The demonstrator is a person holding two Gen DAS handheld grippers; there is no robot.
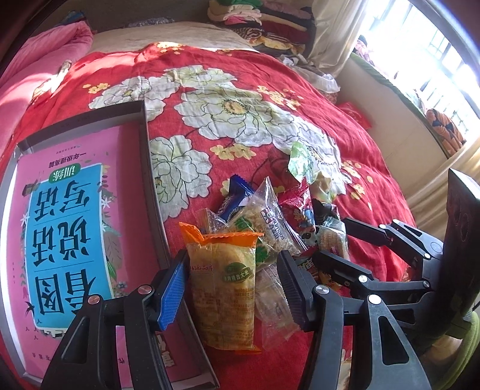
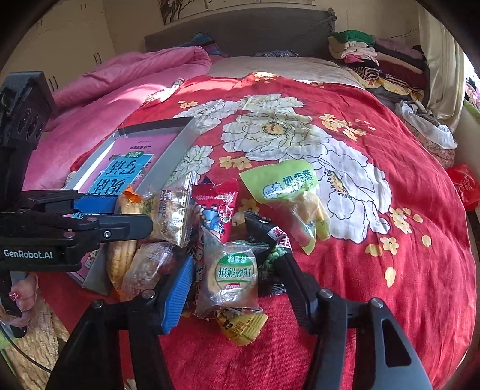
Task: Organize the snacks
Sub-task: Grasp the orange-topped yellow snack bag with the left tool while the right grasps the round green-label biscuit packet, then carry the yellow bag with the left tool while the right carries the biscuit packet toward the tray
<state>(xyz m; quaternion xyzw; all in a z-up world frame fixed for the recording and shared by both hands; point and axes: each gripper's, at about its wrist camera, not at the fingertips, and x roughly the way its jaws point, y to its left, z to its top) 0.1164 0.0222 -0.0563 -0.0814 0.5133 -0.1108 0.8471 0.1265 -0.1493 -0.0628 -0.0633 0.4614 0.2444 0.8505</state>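
On the red flowered bedspread (image 1: 240, 90), seen from the left wrist, the snacks (image 1: 270, 216) lay heaped just beside the right edge of a grey tray (image 1: 147, 156), which held only a pink-and-blue book (image 1: 69, 228) — no packet was in it, so the sorting looked barely begun. The left gripper (image 1: 234, 288) had its fingers on either side of an orange-topped rice-cracker packet (image 1: 223, 288); the blue pad (image 1: 171, 294) touched the wrapper, the black one stood near a clear packet beside it, so whether they truly pinched I could not tell. Folded clothes (image 1: 264, 24) were stacked by the headboard, and a bright window (image 1: 426, 60) lit the right side.

From the right wrist, the right gripper (image 2: 237, 288) straddled a round clear-wrapped cake (image 2: 234, 273), fingers half spread, the pads not clearly pressing it. A green milk-candy bag (image 2: 285, 186) and a red packet (image 2: 219, 204) lay further toward the bedspread's middle, a yellow packet (image 2: 243, 327) nearest the camera — all still to be moved, by my judgement. A pink quilt (image 2: 135, 75) was bunched along the left edge, below a grey headboard (image 2: 240, 27).
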